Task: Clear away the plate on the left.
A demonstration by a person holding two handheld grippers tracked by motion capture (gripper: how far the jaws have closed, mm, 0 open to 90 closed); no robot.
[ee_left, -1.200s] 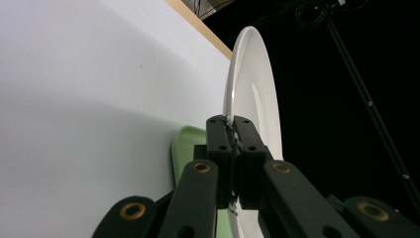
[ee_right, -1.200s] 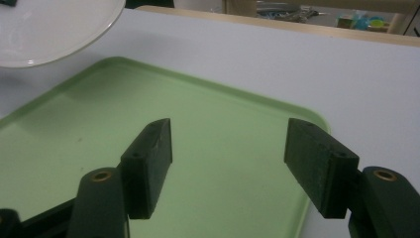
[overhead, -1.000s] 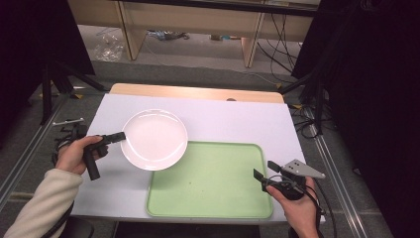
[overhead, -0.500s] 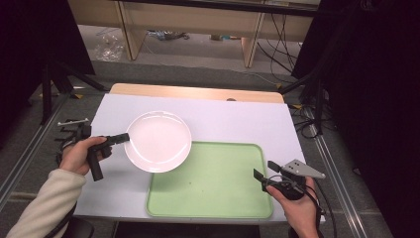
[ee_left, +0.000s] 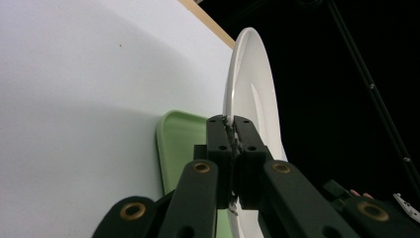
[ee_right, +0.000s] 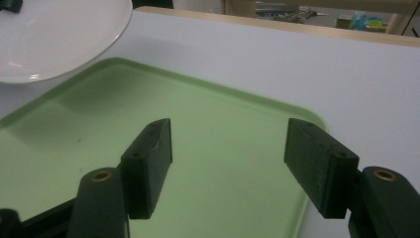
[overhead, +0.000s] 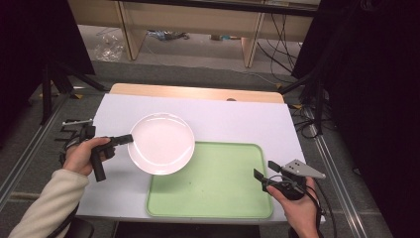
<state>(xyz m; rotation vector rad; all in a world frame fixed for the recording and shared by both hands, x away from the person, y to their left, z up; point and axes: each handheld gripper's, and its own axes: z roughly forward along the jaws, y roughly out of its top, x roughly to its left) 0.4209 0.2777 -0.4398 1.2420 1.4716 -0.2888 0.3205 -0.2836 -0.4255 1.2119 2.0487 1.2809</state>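
The table (overhead: 233,119) is lying under its white sheet, and at its near edge the green tray (overhead: 213,183) is sitting bare. The white plate (overhead: 161,143) is hanging over the tray's far-left corner, part above the tray and part above the sheet, with a shadow under it; judging from that, it is riding in the air rather than resting.

The left gripper (overhead: 124,139) is doing the carrying. Its jaws are clenched on the plate's left rim, which the left gripper view shows plainly: the rim is running edge-on between the two black pads. The plate is reaching out rightward from those jaws, toward the tray's middle.

Here is what the next move seems to hinge on: the open tray floor is lying to the right of and nearer than the plate, so a short carry that way and a lowering looks like the likely play.

The right gripper (overhead: 262,176) is waiting at the tray's near-right edge, jaws spread wide and gripping nothing, well apart from the plate. The left hand (overhead: 89,154) is clearly the nearer one.
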